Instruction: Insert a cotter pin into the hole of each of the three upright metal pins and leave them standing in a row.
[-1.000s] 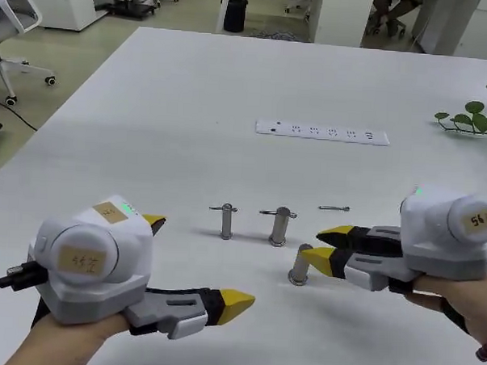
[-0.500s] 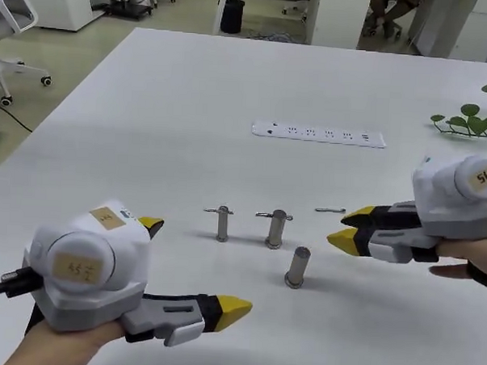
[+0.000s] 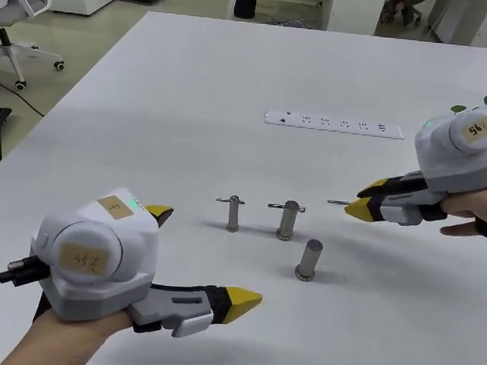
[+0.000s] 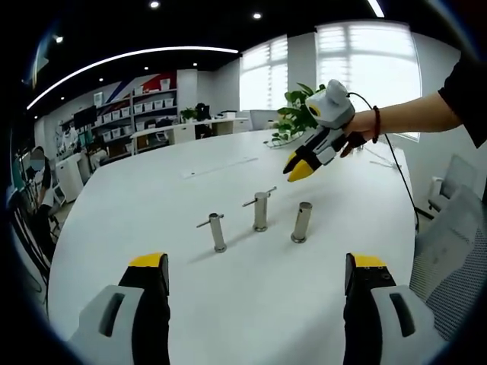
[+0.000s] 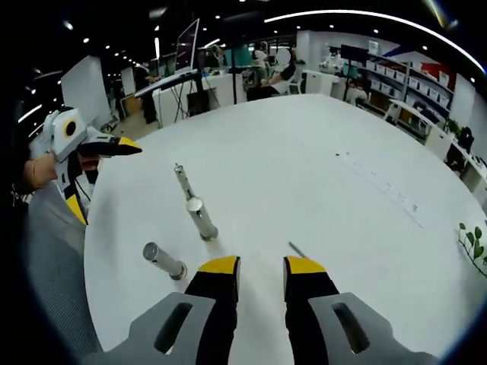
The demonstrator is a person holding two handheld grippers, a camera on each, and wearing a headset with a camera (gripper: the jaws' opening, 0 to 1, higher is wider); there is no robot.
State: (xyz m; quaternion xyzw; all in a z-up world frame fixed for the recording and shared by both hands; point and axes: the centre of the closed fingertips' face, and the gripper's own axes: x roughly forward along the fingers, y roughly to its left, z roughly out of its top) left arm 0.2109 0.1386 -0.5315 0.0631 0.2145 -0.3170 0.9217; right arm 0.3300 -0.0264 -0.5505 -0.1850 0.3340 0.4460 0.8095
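Your right gripper has swung off the bare pin to the last cotter pin, jaws barely parted, empty; pickup looks next; left gripper idles, jaws spread wide.

Both tools had rounded white housings, grey-and-black bodies and yellow jaw tips. The left gripper, lower left in the head view, bore tan stickers with handwritten marks, a green light and a black cable. The right gripper carried a tan label. Upper right in the left gripper view were a black sleeve and a dark wristband.
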